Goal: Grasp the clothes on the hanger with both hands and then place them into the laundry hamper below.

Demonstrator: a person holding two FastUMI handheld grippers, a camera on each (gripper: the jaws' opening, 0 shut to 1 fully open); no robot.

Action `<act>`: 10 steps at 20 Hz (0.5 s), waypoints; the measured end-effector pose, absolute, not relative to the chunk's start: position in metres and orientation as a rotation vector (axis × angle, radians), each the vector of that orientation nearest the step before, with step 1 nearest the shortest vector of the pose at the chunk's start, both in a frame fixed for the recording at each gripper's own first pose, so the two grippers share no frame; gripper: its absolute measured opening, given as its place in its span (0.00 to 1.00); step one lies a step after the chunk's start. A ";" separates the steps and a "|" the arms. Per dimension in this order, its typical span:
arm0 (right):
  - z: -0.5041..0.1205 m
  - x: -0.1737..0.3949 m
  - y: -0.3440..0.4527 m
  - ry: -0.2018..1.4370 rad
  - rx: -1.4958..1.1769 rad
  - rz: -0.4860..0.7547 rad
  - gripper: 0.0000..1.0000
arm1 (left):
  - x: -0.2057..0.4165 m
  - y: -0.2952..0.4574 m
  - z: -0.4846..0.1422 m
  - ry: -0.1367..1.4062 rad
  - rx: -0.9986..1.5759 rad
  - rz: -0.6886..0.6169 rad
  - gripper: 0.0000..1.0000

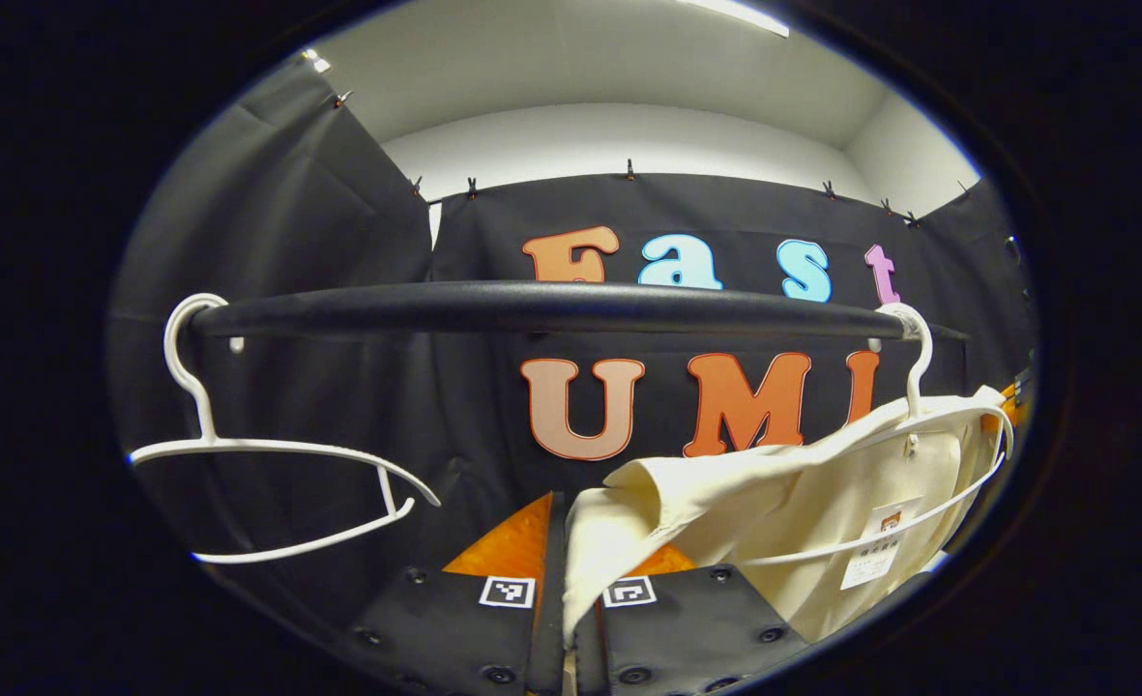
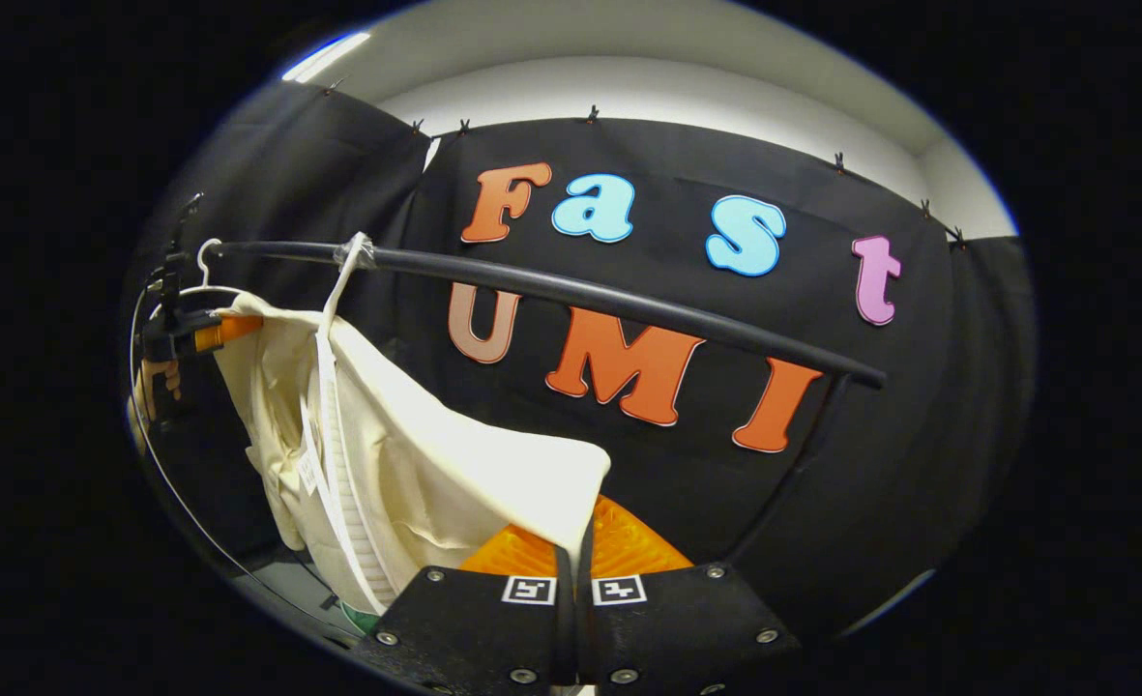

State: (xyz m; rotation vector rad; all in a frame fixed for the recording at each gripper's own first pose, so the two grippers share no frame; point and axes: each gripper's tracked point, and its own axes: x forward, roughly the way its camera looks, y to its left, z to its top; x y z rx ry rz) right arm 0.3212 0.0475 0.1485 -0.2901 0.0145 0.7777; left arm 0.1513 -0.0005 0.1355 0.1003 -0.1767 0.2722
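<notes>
Under the rail (image 1: pixel 551 307) both our claws, left claw (image 1: pixel 565 599) and right claw (image 2: pixel 574 580), pinch the cream garment (image 1: pixel 793 503) (hanger (image 1: pixel 919 425) still threaded) to draw it free.

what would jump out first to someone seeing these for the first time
The cream cloth garment, stretched between both grippers while its white plastic hanger hooks the black rail. The left gripper and right gripper each pinch an edge. A bare white hanger hangs left.

Cream garment (image 1: pixel 822 503) (image 2: pixel 416 464) draped over white hanger (image 1: pixel 919 387) on rail, corners pulled outward.
</notes>
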 end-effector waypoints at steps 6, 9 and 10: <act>0.132 0.340 0.076 0.070 -0.074 0.904 0.00 | 0.151 0.025 0.114 -0.153 0.098 0.355 0.14; 0.115 0.348 0.089 0.102 -0.011 0.942 0.00 | 0.156 0.033 0.095 -0.116 0.064 0.374 0.14; 0.108 0.350 0.092 0.115 0.011 0.952 0.00 | 0.156 0.035 0.088 -0.105 0.054 0.380 0.14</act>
